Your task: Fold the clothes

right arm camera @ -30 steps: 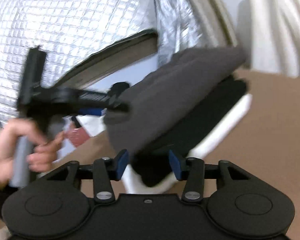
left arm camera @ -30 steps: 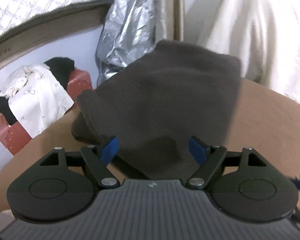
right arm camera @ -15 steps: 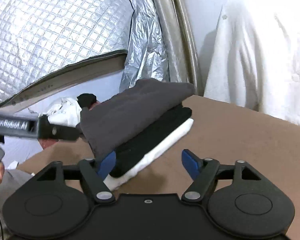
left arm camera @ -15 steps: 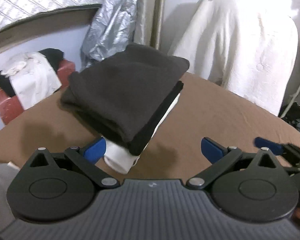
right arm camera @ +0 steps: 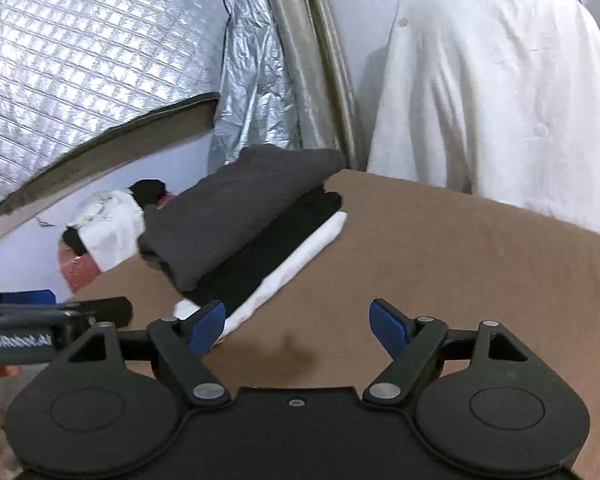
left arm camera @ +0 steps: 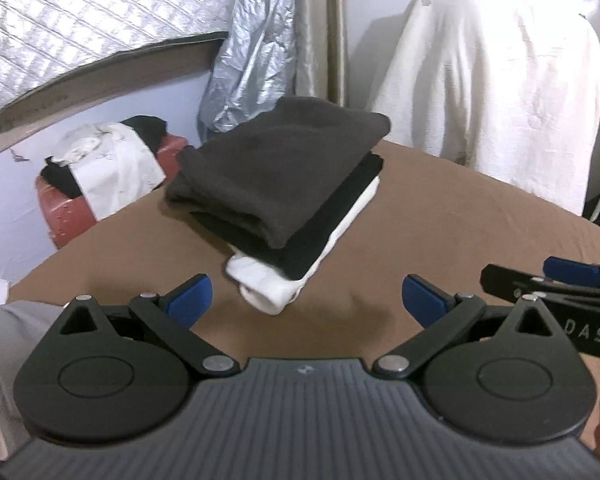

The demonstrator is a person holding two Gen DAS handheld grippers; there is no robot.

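A stack of folded clothes lies on the brown table (left arm camera: 480, 220): a dark grey garment (left arm camera: 276, 168) on top, a black one (left arm camera: 328, 232) under it, a white one (left arm camera: 272, 292) at the bottom. The right wrist view shows the same grey garment (right arm camera: 236, 208), black layer (right arm camera: 268, 252) and white layer (right arm camera: 296, 268). My left gripper (left arm camera: 306, 304) is open, held back from the stack's near end with nothing between its fingers. My right gripper (right arm camera: 298, 320) is open too, just right of the stack's near corner. Each gripper appears at the edge of the other's view.
A red basket (left arm camera: 68, 208) with white and black clothes (left arm camera: 108, 164) stands beyond the table's left edge. A white cloth (left arm camera: 496, 92) drapes over something behind the table. Silver quilted foil (right arm camera: 80, 64) covers the wall at left. Bare brown table surface (right arm camera: 460, 264) stretches to the right.
Both grippers have let go of the grey garment and opened. They have drawn back from the stack, which now rests on the table.
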